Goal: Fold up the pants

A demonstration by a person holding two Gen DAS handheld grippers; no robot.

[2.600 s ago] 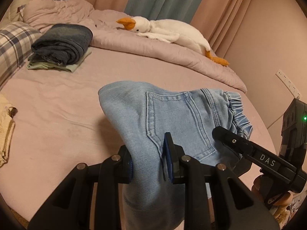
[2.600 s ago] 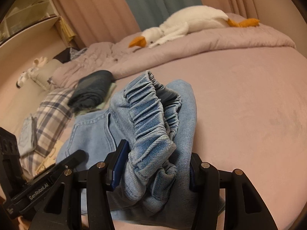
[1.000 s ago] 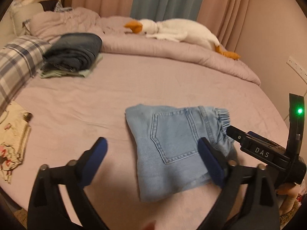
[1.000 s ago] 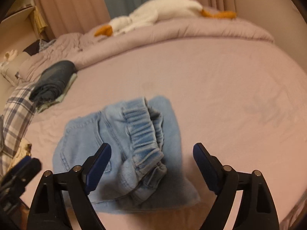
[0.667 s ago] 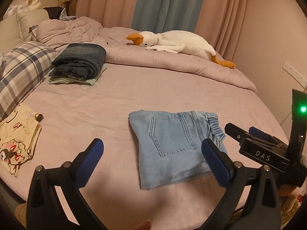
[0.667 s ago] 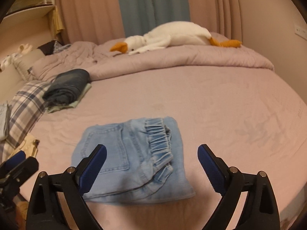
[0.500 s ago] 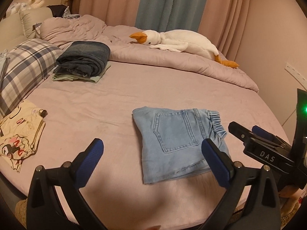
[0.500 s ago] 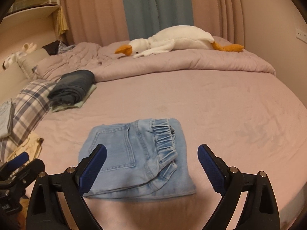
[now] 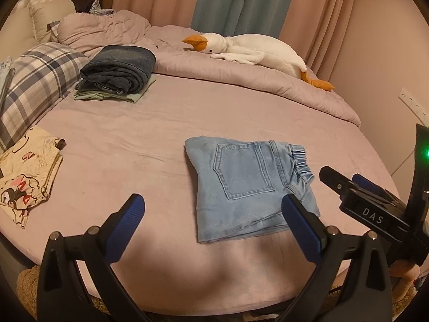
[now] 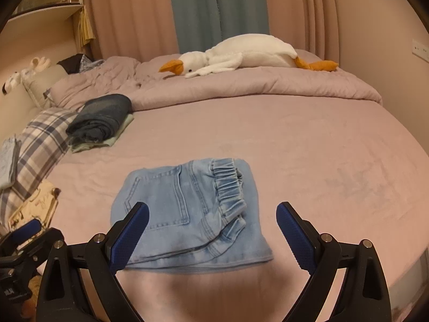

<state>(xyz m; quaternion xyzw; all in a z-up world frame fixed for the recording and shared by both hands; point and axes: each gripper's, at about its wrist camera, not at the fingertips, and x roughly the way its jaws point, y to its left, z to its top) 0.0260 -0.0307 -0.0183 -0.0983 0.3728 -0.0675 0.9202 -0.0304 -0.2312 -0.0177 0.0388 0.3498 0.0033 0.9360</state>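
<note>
A pair of light blue denim pants (image 9: 246, 185) (image 10: 187, 212) lies folded into a compact rectangle on the pink bed sheet (image 9: 150, 134), back pocket up, elastic waistband at its right side. My left gripper (image 9: 214, 214) hangs open above the near edge of the bed, pulled back from the pants, nothing between its blue pads. My right gripper (image 10: 211, 225) is open too, above the near side of the folded pants and clear of them. In the left wrist view the right gripper (image 9: 356, 190) shows at the right edge.
A stack of folded dark jeans on a green garment (image 9: 115, 72) sits at the back left beside a plaid pillow (image 9: 34, 80). A cream printed garment (image 9: 24, 177) lies at the left edge. A plush goose (image 9: 249, 51) rests on the bunched duvet (image 10: 241, 86) at the back.
Both grippers let go of the pants, opened wide and drew back and up. The pants now lie flat and folded on the sheet; over the last half second little has moved.
</note>
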